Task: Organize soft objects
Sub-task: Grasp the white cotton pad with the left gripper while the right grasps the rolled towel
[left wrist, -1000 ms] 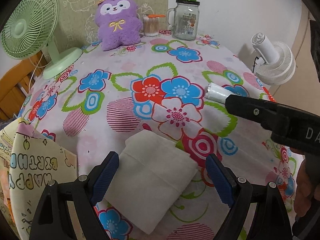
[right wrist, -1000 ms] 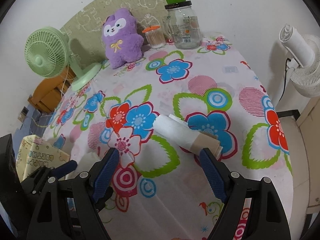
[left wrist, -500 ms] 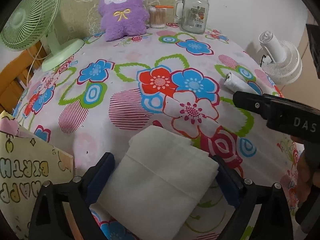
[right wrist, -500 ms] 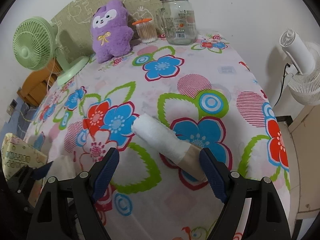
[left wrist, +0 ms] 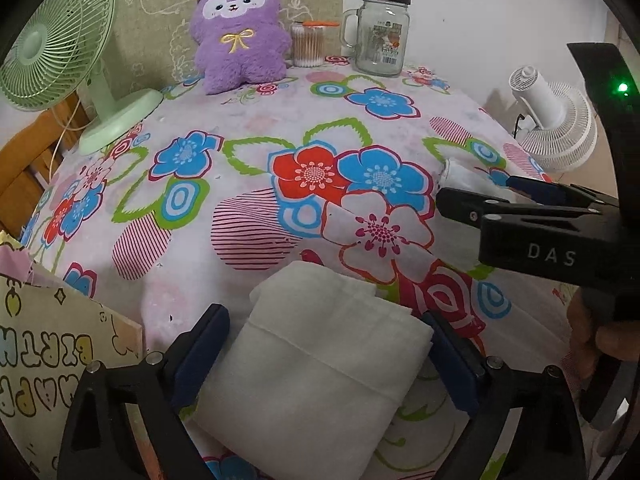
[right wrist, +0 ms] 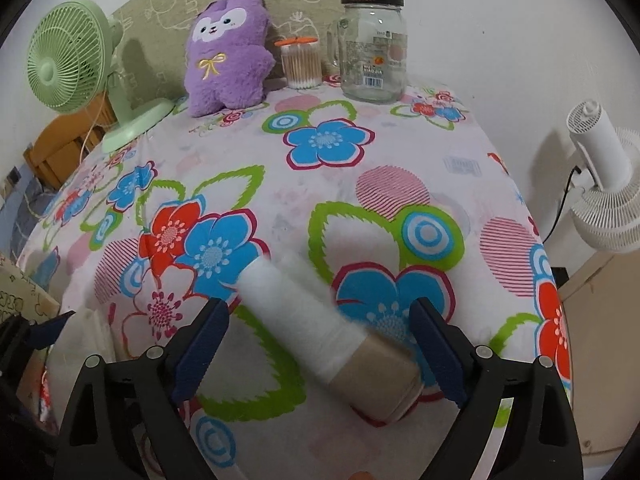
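A folded white cloth (left wrist: 320, 360) lies flat on the flowered tablecloth (left wrist: 248, 220), between the fingers of my left gripper (left wrist: 326, 356). Its jaws are closing a little, but both pads still stand clear of the cloth. A white roll with a brown paper end (right wrist: 320, 332) lies slantwise between the fingers of my right gripper (right wrist: 320, 340). These jaws are opening and no pad presses on the roll. From the left wrist view the right gripper (left wrist: 476, 192) comes in from the right over the roll (left wrist: 460, 174). A purple plush toy (left wrist: 240, 40) sits upright at the far edge.
At the back stand a glass jar with a green top (left wrist: 382, 36) and a cotton swab tub (left wrist: 308, 46). A green fan (left wrist: 52, 40) is at the far left, a white fan (left wrist: 552, 120) beyond the right edge. A birthday-print bag (left wrist: 48, 352) stands near left.
Both grippers have come closer to the table. The cloth now lies between the left fingers, and the roll sits deeper between the right fingers, which stand wider.
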`<state>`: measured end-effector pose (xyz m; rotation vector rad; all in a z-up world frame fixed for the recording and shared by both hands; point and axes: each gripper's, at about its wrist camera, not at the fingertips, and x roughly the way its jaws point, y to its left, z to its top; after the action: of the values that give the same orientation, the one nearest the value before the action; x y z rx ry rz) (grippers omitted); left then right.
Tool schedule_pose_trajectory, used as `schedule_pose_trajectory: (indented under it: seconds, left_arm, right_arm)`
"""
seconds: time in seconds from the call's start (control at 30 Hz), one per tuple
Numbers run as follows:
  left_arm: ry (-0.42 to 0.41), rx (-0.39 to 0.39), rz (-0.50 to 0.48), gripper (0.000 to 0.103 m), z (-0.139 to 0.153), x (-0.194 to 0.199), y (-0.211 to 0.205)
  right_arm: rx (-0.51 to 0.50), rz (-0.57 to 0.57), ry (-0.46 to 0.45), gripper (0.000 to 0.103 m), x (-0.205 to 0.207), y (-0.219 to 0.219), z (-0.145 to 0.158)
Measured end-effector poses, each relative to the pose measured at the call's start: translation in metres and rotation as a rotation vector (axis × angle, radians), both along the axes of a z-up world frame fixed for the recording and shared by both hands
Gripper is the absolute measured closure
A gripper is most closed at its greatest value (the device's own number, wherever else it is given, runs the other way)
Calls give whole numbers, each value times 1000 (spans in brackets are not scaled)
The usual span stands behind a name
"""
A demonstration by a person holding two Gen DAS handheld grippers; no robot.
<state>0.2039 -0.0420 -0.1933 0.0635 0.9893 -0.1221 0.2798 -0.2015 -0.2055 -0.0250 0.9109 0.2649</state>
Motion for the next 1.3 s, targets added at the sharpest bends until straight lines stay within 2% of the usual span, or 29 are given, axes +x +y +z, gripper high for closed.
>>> schedule_pose_trajectory:
  seconds: [0.07, 0.1, 0.13, 0.27, 0.43, 0.5, 0.6, 0.8, 0.93, 1.03, 1.3]
  left_arm:
    - [1, 0, 4, 12, 1, 0, 0]
    - [-2, -2, 4, 21, 2, -1, 0]
    - [-4, -3, 1, 25, 4, -2, 0]
    - [2, -1, -11, 31, 6, -2, -1]
    - [-2, -2, -11, 48, 10, -5, -1]
    - [-5, -1, -12, 52, 12, -6, 0]
    - [-3, -11, -10, 56, 15, -8, 3]
    - [8, -30, 4, 56, 16, -14, 10]
    - [-3, -12, -2, 65, 20, -18, 8]
    - [-13, -33, -11, 70, 26, -20, 8]
    - [-28, -61, -3, 72, 37, -23, 13]
  right_arm:
    - [14, 0, 0, 10, 1, -2, 0]
    - [24, -2, -2, 12, 0, -4, 1]
    - [34, -5, -4, 13, 0, -6, 2]
    - [51, -35, -13, 27, -1, -12, 3]
    - [52, -47, -21, 46, -2, -14, 4]
    - [63, -45, -20, 59, -3, -15, 5]
    - [78, -46, -18, 66, -3, -16, 5]
    - [89, -51, -16, 66, -3, -17, 5]
    - [94, -52, -15, 66, -3, -18, 5]
    - [115, -47, -9, 66, -3, -18, 5]
    - [165, -27, -1, 69, -6, -15, 8]
